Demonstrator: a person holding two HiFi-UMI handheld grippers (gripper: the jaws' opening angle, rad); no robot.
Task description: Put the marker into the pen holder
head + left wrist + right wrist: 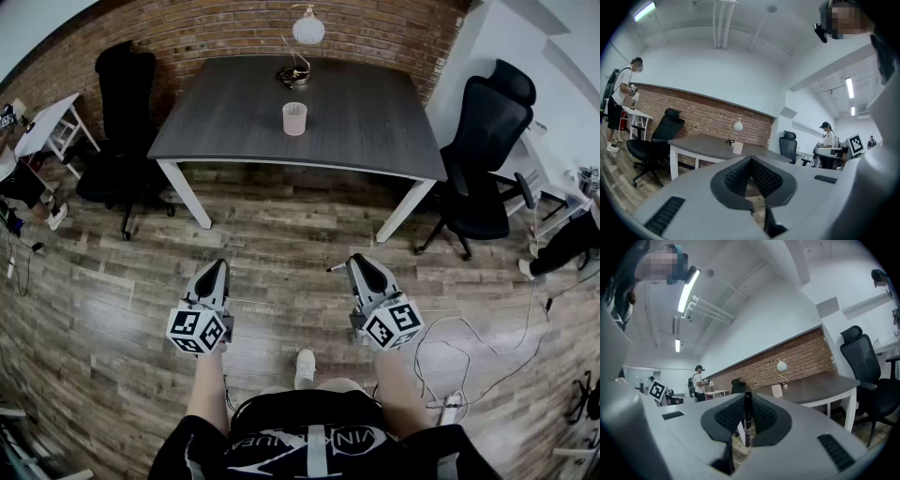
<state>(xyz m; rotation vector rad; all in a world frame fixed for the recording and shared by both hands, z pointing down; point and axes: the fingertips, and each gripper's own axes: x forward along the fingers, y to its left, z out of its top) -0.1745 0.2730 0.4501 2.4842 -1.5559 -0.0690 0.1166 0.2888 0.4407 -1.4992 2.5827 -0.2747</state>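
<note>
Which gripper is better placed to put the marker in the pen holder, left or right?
Right. The right gripper is shut on the marker; the left gripper is shut and empty. Both are about equally far from the pen holder on the table.

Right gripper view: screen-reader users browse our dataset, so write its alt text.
The right gripper is shut on a black marker, vertical in frame. Beyond, a dark table carries a pen holder and a lamp.

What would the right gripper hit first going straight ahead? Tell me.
Nothing close: the way looks free, then probably the table's left end or the chair past it; depth unclear.
</note>
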